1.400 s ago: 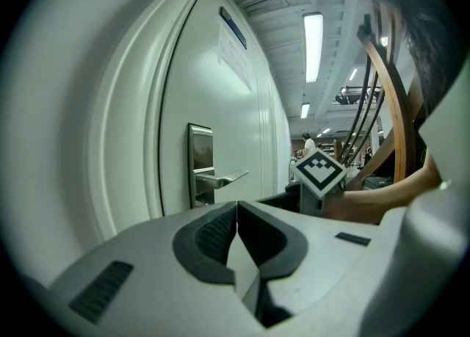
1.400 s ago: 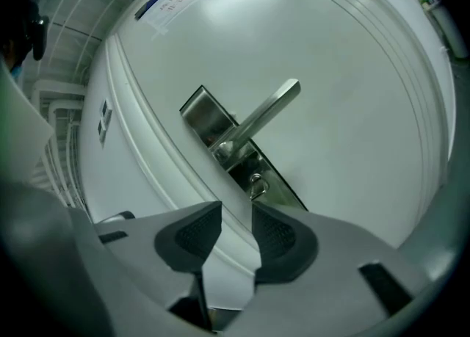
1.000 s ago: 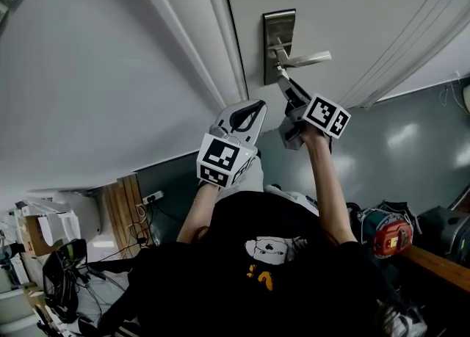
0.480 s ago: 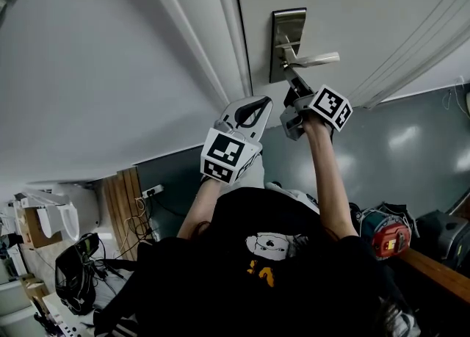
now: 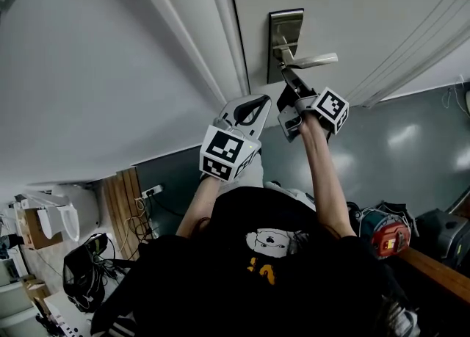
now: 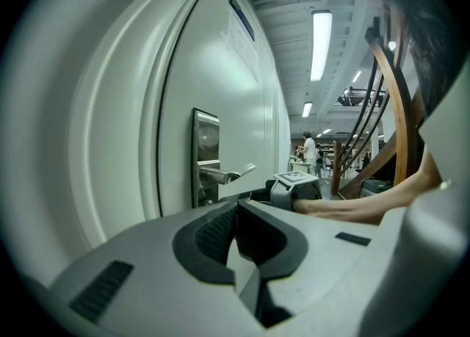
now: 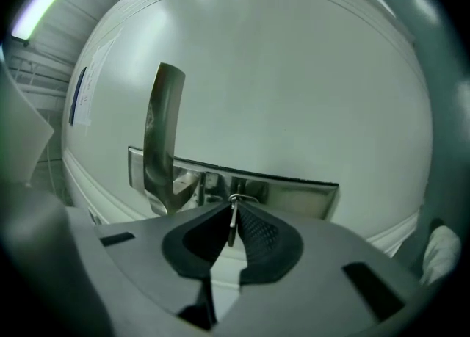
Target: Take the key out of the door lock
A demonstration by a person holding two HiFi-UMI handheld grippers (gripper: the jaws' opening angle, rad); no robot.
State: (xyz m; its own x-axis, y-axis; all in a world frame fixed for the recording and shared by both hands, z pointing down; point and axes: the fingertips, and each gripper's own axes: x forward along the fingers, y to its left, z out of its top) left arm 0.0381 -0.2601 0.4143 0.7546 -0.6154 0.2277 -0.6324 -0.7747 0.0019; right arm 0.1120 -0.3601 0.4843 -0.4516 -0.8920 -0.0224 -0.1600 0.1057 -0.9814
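Note:
A steel lock plate (image 5: 285, 29) with a lever handle (image 5: 314, 59) sits on the white door (image 5: 367, 5). Below the lever a small metal key (image 7: 232, 219) on a wire ring sticks out of the plate (image 7: 294, 190). My right gripper (image 7: 232, 214) reaches up to it, its jaws closing, and the dark pads press on the key's flat head. In the head view this gripper (image 5: 288, 84) touches the plate just under the lever. My left gripper (image 5: 252, 105) hangs lower left of the lock, shut and empty, with its tips (image 6: 236, 205) pointing towards the door.
The door frame (image 5: 220, 34) and a grey wall (image 5: 88, 71) lie left of the lock. The lever (image 7: 161, 137) stands close above the right jaws. A wooden stair rail (image 6: 393, 93) rises at the right. A red and blue device (image 5: 385, 233) and a black bag (image 5: 84, 273) lie on the floor.
My right gripper has risen a little to the lock plate and its jaws have drawn together round the key. The left gripper has barely moved.

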